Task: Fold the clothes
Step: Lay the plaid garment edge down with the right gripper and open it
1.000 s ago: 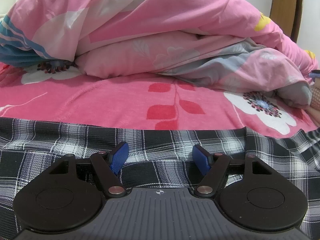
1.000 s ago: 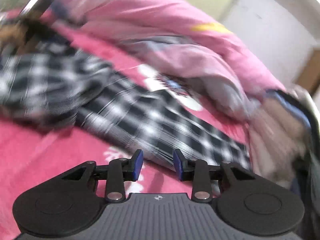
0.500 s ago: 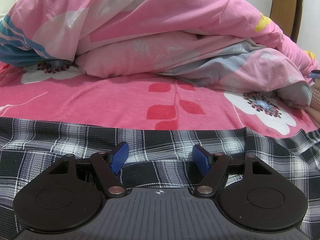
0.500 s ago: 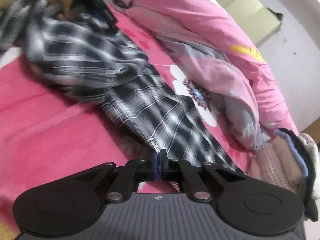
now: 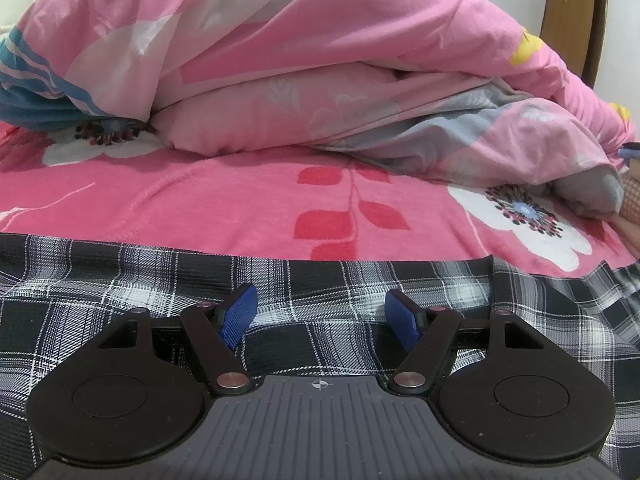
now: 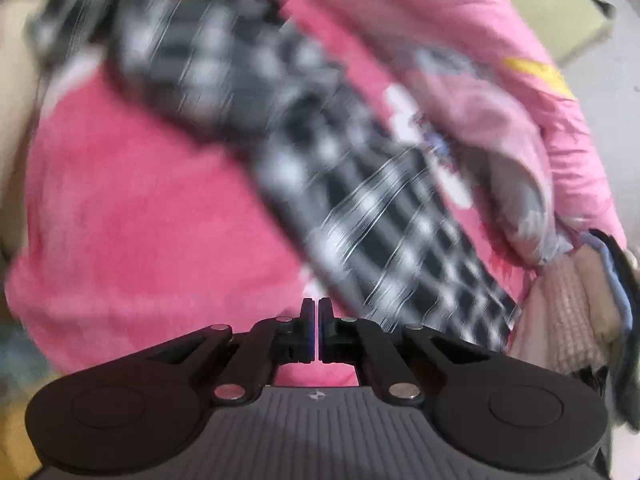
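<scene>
The left gripper [image 5: 320,314] stands open over the plaid garment [image 5: 312,288], which spreads beneath and ahead of its fingers. The right gripper [image 6: 317,320] is closed; through the blur, no cloth seems caught, the plaid lying just beyond its tips.

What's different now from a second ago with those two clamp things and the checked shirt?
The right gripper, a second ago open over the plaid shirt, has closed; its jaws now meet at the shirt's edge, though blur hides whether cloth is pinched. Its view has swung, so that hand moved. The left gripper stayed open and unmoving above the shirt, and the quilt is unchanged.
</scene>
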`<state>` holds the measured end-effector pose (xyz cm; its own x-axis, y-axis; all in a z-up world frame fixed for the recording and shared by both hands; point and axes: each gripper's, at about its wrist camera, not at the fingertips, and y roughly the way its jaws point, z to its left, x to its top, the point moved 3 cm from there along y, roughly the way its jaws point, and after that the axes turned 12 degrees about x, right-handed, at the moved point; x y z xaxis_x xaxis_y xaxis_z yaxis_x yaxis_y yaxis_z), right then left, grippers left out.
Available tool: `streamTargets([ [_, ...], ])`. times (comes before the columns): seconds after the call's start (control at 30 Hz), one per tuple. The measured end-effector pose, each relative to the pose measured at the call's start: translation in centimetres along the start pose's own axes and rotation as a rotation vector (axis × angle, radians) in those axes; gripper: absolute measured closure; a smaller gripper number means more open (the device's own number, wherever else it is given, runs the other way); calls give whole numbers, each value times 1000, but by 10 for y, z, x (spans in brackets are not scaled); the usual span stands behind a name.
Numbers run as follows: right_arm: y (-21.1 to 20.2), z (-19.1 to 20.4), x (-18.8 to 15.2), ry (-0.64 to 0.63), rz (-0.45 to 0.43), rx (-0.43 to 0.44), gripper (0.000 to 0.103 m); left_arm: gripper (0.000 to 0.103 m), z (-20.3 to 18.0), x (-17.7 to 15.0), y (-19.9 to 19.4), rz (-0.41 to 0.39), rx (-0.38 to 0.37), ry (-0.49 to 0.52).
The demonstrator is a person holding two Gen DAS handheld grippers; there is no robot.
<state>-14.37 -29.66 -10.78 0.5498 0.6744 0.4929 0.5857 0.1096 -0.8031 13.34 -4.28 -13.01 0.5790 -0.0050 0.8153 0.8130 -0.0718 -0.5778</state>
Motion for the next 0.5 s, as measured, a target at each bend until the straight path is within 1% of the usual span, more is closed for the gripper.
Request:
streamTargets([
  [0.07,-7,-14,13,115,-144,30,101,32,0,0,0,0,0,1],
  [0.13,4,-27,24,232,-222,72,100,32,0,0,0,0,0,0],
  [0.23,37,-37,33,346,-237,173,100,32,1,-1,1,0,-2,-2],
  [0.3,53,-35,35,378,-250,249,100,32,1,-1,1,0,-2,-2],
  [0.37,57,-33,37,392,-289,329,100,32,1,-1,1,0,-3,-1],
  [0.4,58,-31,38,396,-297,355,100,32,1,-1,1,0,-3,-1],
  [0.5,63,-30,36,387,-261,377,100,31,1,-1,1,0,-4,0],
])
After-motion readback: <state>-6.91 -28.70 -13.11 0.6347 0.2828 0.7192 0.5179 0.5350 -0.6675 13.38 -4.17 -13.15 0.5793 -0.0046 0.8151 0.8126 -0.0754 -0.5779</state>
